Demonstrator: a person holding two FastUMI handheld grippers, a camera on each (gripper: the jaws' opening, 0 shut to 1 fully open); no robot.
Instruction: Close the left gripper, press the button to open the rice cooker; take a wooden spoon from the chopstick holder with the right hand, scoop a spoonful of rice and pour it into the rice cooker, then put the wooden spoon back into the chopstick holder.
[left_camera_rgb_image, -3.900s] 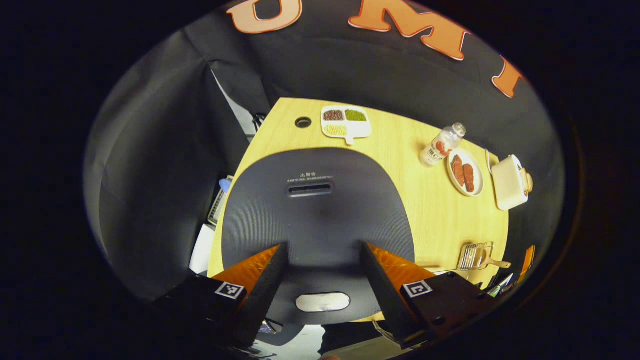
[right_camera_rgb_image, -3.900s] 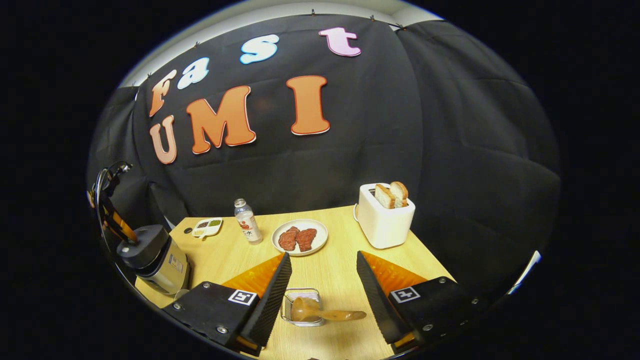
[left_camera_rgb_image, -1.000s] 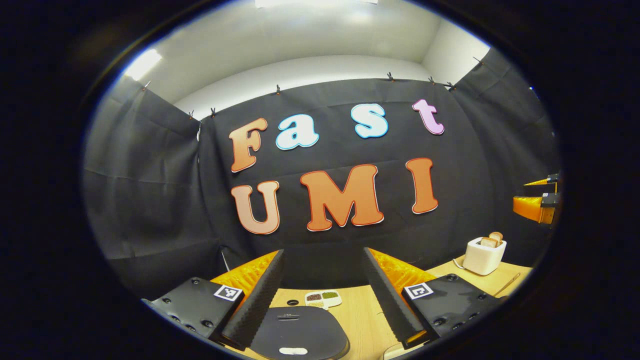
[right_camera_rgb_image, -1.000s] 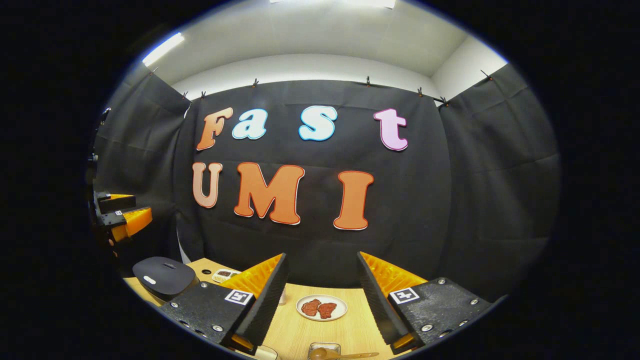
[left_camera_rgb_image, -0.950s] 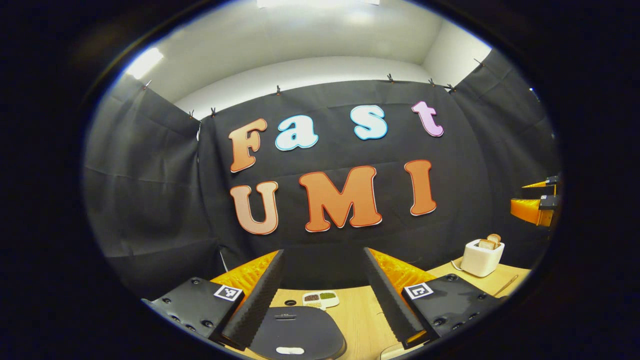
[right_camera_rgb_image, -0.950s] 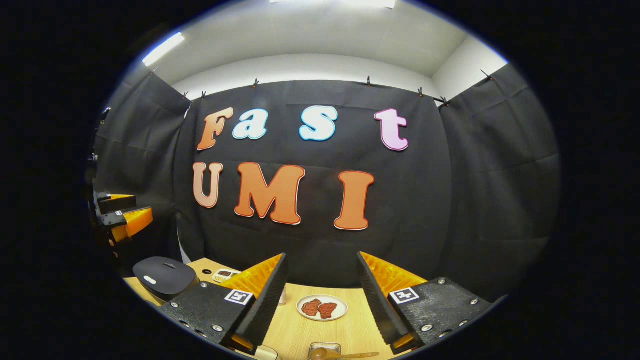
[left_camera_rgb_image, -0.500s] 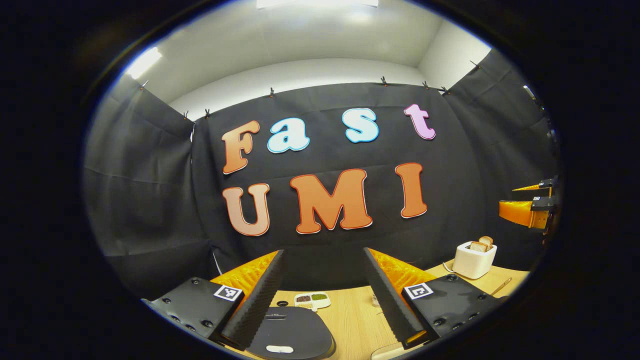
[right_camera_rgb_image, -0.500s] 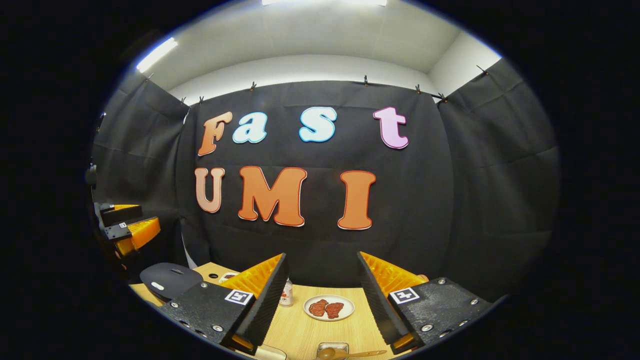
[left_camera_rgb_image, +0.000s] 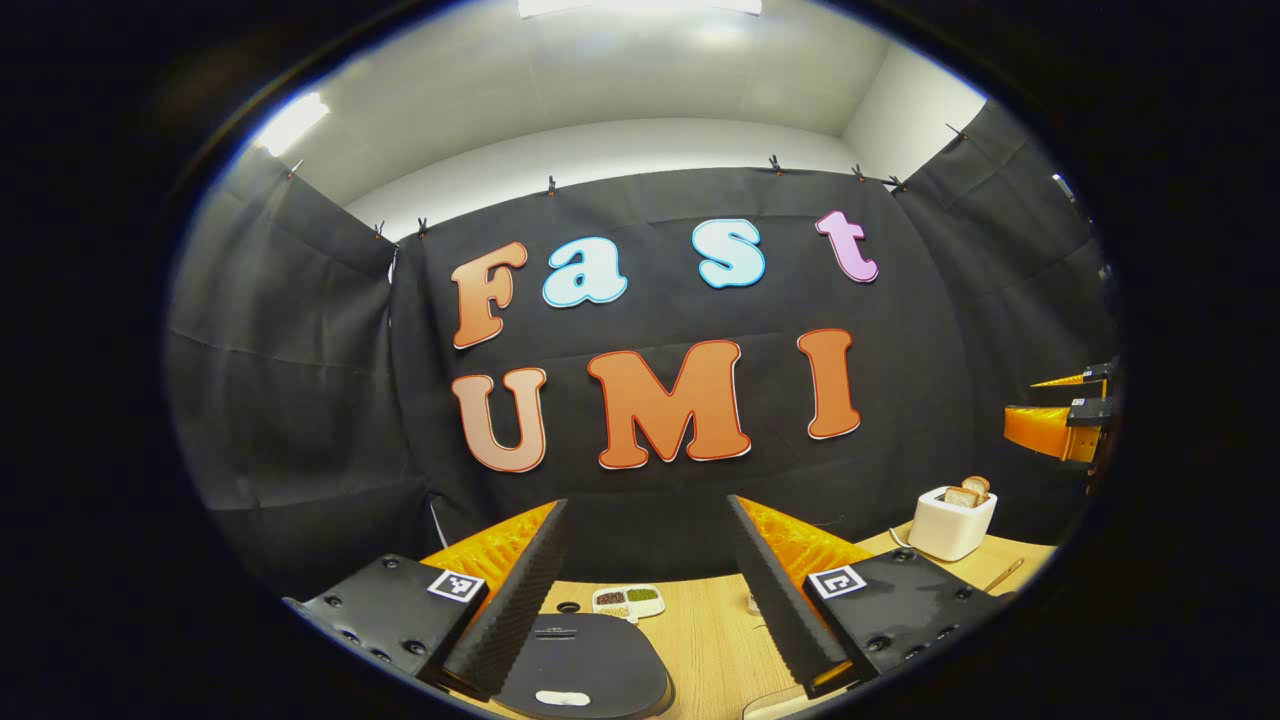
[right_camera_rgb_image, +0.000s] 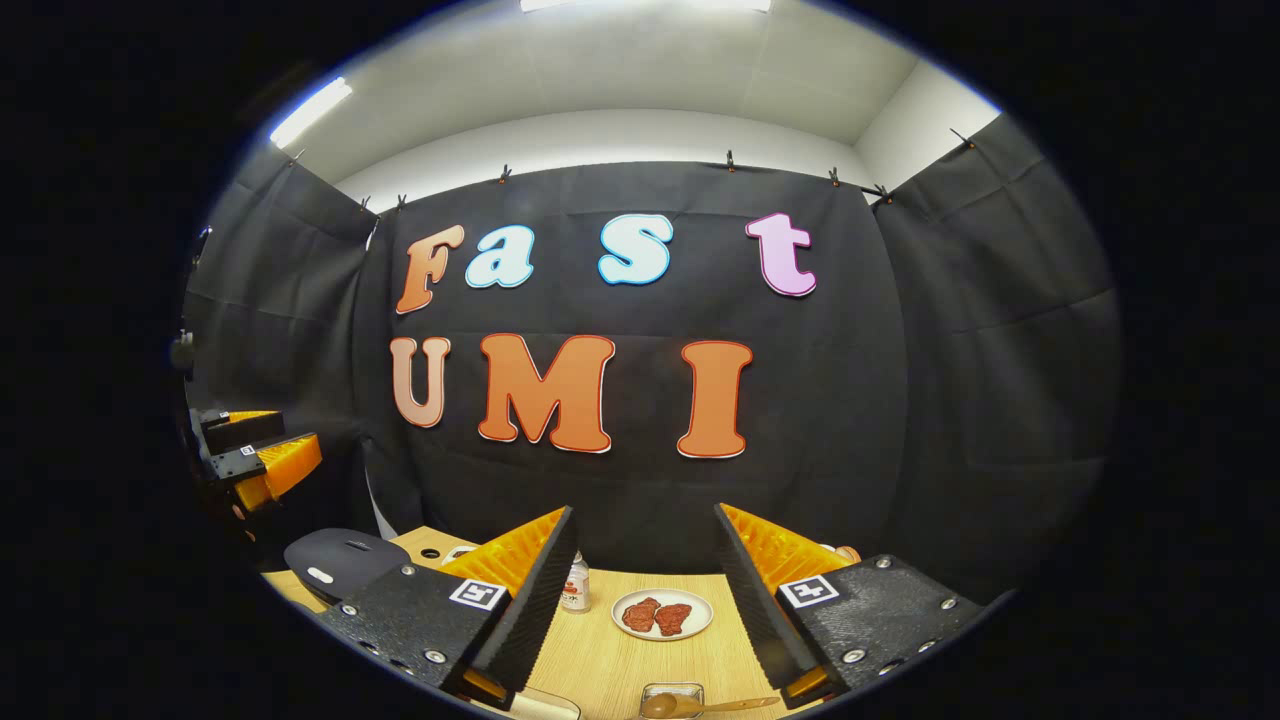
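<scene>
- The left gripper (left_camera_rgb_image: 648, 580) hangs released above the rice cooker (left_camera_rgb_image: 585, 677), whose lid is down at the table's near left edge.
- The right gripper (right_camera_rgb_image: 640, 590) is spread too, empty, above the wooden spoon (right_camera_rgb_image: 700, 705).
- Risk: pressing with parted fingers could straddle the button (left_camera_rgb_image: 562, 697) and miss.

Both hand-held grippers, tipped down toward the table 3.9 seconds ago, now point level at the booth wall. In the left gripper view, the dark grey rice cooker lid (left_camera_rgb_image: 585, 670), once looming between the fingers, sits small at the bottom edge, and the white toaster with bread slices (left_camera_rgb_image: 950, 522) has slid to the far right. In the right gripper view, the white plate of red meat (right_camera_rgb_image: 662, 614) and the wire chopstick holder with its wooden spoon (right_camera_rgb_image: 690, 704) have dropped low.
</scene>
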